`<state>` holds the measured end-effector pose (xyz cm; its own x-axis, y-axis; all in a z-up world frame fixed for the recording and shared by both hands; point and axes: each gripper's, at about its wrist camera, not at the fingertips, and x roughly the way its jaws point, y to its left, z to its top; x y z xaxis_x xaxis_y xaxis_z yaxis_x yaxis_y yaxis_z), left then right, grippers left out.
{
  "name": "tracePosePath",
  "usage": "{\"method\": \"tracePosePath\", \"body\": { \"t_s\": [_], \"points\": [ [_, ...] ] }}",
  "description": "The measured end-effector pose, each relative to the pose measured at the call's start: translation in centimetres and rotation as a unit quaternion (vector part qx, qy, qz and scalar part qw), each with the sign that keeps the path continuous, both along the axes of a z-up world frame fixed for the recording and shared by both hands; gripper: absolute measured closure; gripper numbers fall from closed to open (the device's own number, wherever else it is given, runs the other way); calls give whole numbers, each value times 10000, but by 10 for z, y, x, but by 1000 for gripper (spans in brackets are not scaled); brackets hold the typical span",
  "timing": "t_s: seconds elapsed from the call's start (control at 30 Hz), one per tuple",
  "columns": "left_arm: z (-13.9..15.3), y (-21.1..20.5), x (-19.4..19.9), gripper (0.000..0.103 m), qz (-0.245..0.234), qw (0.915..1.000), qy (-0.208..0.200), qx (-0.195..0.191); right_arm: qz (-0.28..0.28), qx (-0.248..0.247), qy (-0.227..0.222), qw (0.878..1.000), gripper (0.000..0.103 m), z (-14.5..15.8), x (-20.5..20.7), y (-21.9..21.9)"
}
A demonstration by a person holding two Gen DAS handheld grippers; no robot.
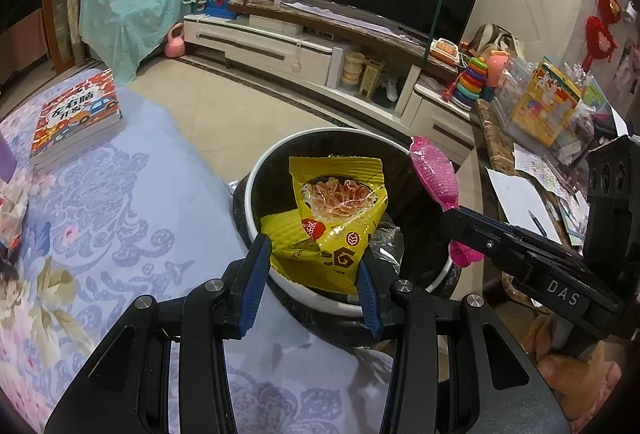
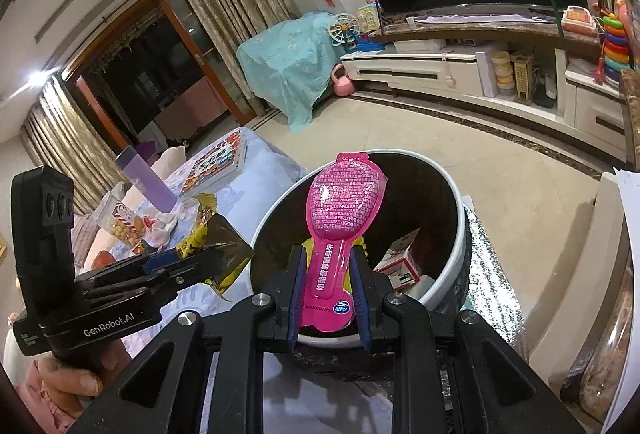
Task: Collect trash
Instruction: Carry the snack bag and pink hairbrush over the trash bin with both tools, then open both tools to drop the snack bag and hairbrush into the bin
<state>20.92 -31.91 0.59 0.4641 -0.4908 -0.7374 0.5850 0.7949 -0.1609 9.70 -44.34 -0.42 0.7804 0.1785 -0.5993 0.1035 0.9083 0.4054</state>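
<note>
Your left gripper (image 1: 314, 262) showed black arms and blue pads, clamped on a yellow snack bag (image 1: 336, 218) with a red seal, brown emblems and a clear window of orange crisps. Beneath that bag, the bin (image 1: 256, 170) wore a white rim around a dark inside. Your right gripper (image 2: 325, 290), black with blue pads too, pinched a hot-pink packet (image 2: 342, 210) with white print and a blue round logo. Left of the bin, the tablecloth (image 1: 120, 234) ran lavender with purple scrolls and cream flowers, carrying a red-and-yellow book (image 1: 76, 114).
</note>
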Motion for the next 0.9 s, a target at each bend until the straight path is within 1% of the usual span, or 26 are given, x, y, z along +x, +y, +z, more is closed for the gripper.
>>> {"method": "tracePosePath", "body": {
  "t_s": [0.9],
  "points": [
    [-9, -22, 12, 63, -64, 9997, 114, 196, -126, 44, 181, 9997, 81, -3, 11, -15]
  ]
}}
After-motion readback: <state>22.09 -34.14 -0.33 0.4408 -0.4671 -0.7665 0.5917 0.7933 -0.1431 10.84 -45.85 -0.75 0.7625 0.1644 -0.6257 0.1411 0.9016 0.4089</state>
